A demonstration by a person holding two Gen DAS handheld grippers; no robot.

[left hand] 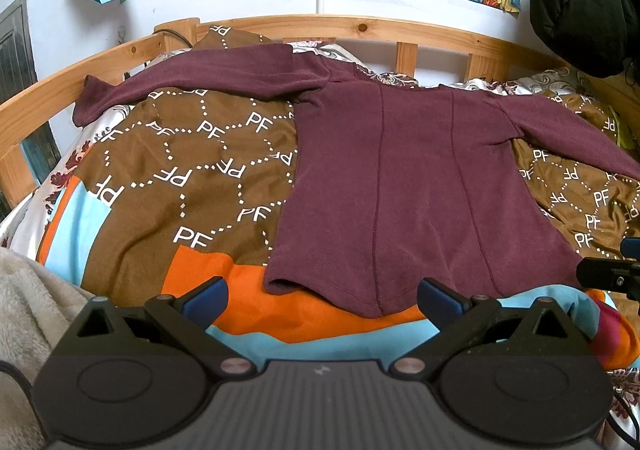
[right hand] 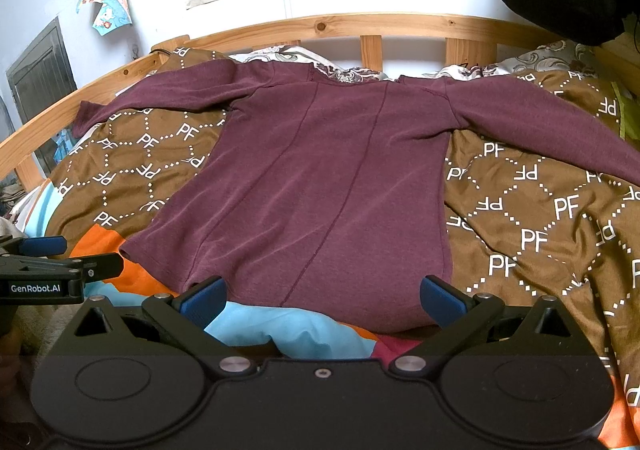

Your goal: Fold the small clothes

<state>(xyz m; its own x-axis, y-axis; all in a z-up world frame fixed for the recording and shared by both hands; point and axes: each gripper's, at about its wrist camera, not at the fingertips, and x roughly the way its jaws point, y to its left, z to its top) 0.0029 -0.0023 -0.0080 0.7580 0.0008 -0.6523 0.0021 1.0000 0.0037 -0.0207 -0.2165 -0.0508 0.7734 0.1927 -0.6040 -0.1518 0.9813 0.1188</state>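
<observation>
Shirt (left hand: 400, 177) is spread flat on the bedspread (left hand: 192, 153), sleeves out sideways, long axis running from hem to headboard (left hand: 360, 25). Left tool (left hand: 322, 300) and right tool (right hand: 322, 300) are held wide open, empty, just short of the hem, equally near.

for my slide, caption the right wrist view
Open right claw at the hem of a maroon long-sleeved top spread flat on a patterned blanket.

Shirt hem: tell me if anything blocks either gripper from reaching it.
Nothing visible does. The shirt lies flat on the blanket, its hem just ahead of both open grippers: the left gripper faces the hem's left part, the right gripper its middle. Only bare blanket lies between.
</observation>
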